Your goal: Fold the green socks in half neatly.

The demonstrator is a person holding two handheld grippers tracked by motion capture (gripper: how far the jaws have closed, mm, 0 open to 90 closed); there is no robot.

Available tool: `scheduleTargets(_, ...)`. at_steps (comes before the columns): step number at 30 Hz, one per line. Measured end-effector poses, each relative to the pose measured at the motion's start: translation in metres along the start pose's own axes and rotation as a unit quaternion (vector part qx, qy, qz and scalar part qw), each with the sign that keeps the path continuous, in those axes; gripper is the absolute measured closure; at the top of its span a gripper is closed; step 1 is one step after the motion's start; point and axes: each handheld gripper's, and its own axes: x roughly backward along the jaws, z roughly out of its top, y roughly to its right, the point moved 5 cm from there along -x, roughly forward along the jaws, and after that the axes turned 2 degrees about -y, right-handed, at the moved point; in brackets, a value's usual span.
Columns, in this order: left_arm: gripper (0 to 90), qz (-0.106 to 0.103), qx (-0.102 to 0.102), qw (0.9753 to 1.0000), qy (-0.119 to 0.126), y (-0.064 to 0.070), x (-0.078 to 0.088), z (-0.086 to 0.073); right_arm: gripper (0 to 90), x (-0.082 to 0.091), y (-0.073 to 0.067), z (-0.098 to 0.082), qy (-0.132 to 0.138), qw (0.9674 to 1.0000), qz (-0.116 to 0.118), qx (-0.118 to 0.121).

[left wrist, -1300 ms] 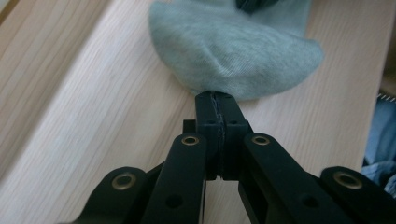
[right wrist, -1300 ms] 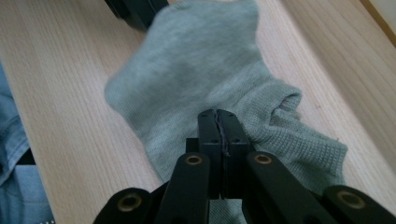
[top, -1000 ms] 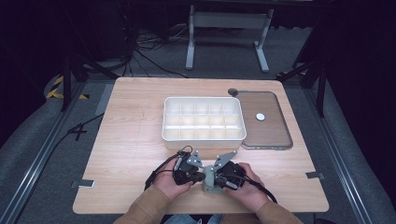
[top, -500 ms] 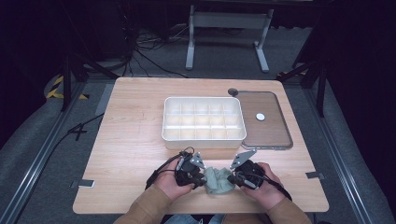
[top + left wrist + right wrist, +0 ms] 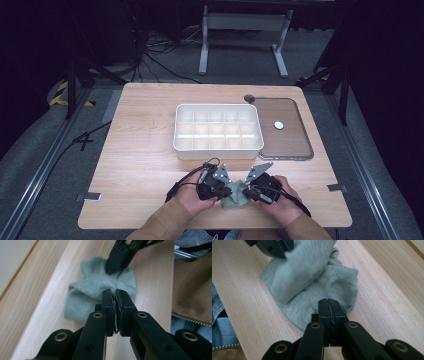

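High view: my two hands sit at the table's six o'clock edge with a crumpled grey-green sock (image 5: 236, 198) between them, my left gripper (image 5: 214, 184) at its nine o'clock side and my right gripper (image 5: 260, 184) at its three o'clock. The white compartment tray (image 5: 218, 148) lies toward twelve o'clock, with a dark lid (image 5: 292, 142) just beside it at three o'clock.

Left gripper view: my jaws are pressed together on a fold of the sock's near edge; at twelve o'clock the other gripper pinches the far part.

Right gripper view: these jaws also meet tight, apparently nipping the hem at six o'clock. I judge I hold both sides so the sock can be folded or stretched.
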Motion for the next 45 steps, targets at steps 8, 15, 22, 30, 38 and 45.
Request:
scheduleTargets(8,63.7,0.035,0.007,0.9991,0.025,0.0,0.009,0.004,89.9,0.005,0.0,-0.003,0.014,0.9999,0.003,0.002)
scheduleTargets(15,60.2,0.023,0.099,0.9943,-0.034,-0.003,0.01,-0.007,89.8,0.012,0.001,-0.004,0.016,0.9998,-0.015,0.005)
scheduleTargets(22,78.8,0.019,0.071,0.9951,-0.065,0.002,-0.01,-0.005,90.0,0.004,-0.001,-0.006,0.0,0.9999,-0.008,0.008)
scheduleTargets(30,80.2,0.015,0.027,0.9992,-0.025,0.013,-0.017,0.01,90.0,0.003,-0.001,-0.006,0.003,1.0,-0.004,0.003)
scheduleTargets(38,75.2,0.009,0.022,0.9986,-0.048,0.02,-0.028,0.006,90.0,0.003,0.0,-0.008,0.009,0.9999,0.001,-0.007)
scheduleTargets(45,69.2,0.039,0.058,0.9973,-0.025,0.023,-0.005,0.006,90.0,0.002,0.0,-0.008,0.01,0.9999,0.004,-0.006)
